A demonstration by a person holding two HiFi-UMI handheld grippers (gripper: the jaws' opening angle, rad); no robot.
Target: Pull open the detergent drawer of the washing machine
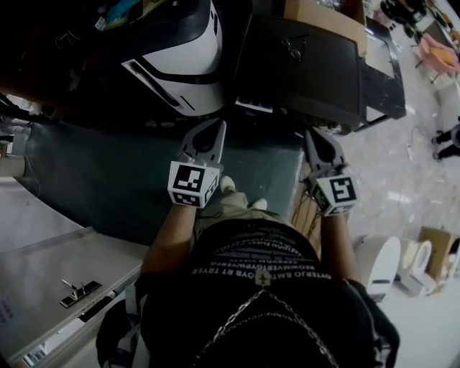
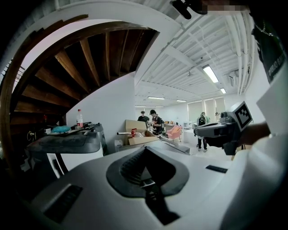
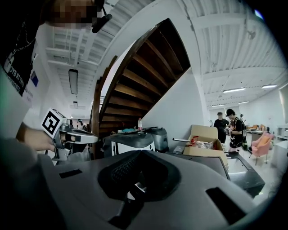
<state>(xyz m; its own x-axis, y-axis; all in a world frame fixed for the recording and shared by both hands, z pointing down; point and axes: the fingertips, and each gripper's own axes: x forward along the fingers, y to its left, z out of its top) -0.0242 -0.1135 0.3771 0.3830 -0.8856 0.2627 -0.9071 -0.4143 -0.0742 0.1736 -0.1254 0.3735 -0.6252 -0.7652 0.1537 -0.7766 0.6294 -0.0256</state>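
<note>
The washing machine (image 1: 183, 54), white with a black top and a slanted dark control strip, stands ahead and to the left; it also shows in the left gripper view (image 2: 67, 150) and the right gripper view (image 3: 130, 143). I cannot make out its detergent drawer. My left gripper (image 1: 215, 128) is held out in front of me, short of the machine, jaws shut and empty. My right gripper (image 1: 311, 135) is beside it, also shut and empty, pointing at a second, dark-topped machine (image 1: 302, 61). Each gripper view shows the other gripper: right gripper (image 2: 204, 130), left gripper (image 3: 87, 138).
A cardboard box (image 1: 323, 18) sits behind the dark machine. A wooden staircase (image 3: 144, 72) rises over the machines. Several people (image 2: 155, 120) stand far off near a pink chair (image 2: 174, 131). A white cabinet (image 1: 50, 280) is at my lower left, white housings (image 1: 381, 262) at my right.
</note>
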